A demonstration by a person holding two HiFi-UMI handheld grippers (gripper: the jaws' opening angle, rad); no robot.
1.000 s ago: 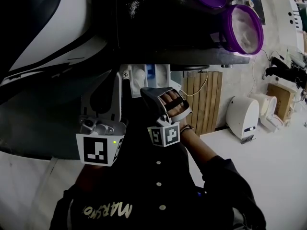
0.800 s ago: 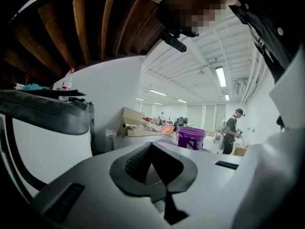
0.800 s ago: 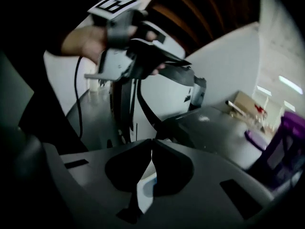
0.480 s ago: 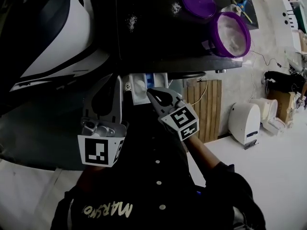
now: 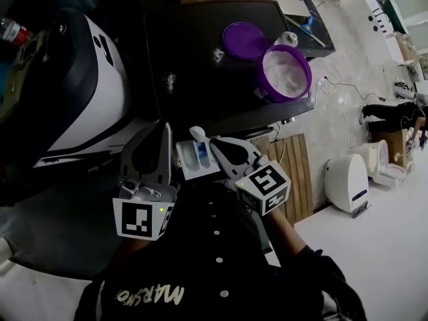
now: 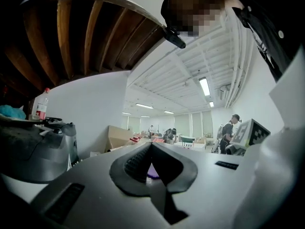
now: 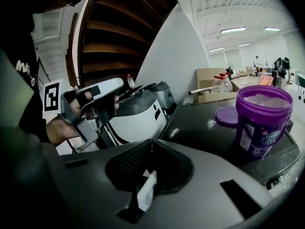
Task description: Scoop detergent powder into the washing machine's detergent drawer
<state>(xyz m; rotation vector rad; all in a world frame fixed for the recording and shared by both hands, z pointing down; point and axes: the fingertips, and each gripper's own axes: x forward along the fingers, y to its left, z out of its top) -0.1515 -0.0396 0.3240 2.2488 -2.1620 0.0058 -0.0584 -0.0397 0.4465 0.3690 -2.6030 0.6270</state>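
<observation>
The white detergent drawer (image 5: pixel 184 169) stands pulled out of the washing machine (image 5: pixel 87 92), with a blue compartment inside. My right gripper (image 5: pixel 214 143) hovers just right of the drawer, shut on the handle of a white scoop (image 7: pixel 145 191); the scoop's bowl (image 5: pixel 198 134) pokes out over the drawer's far end. The open purple detergent tub (image 5: pixel 286 72) (image 7: pixel 263 122), full of white powder, stands on the dark tabletop (image 5: pixel 200 52) beyond. My left gripper (image 5: pixel 160 131) (image 7: pixel 90 99) is raised left of the drawer, jaws together and holding nothing.
The tub's purple lid (image 5: pixel 244 40) (image 7: pixel 228 114) lies flat beside it. Spilled powder patches (image 5: pixel 170 80) dot the tabletop. A wooden slatted panel (image 5: pixel 294 166) and a white appliance (image 5: pixel 348 182) stand on the floor to the right. A bottle (image 7: pixel 128 81) sits on the machine.
Both grippers have risen. The right gripper rolled, so its marker cube now faces up, and lifted the scoop from the drawer. The view now takes in more of the tabletop.
</observation>
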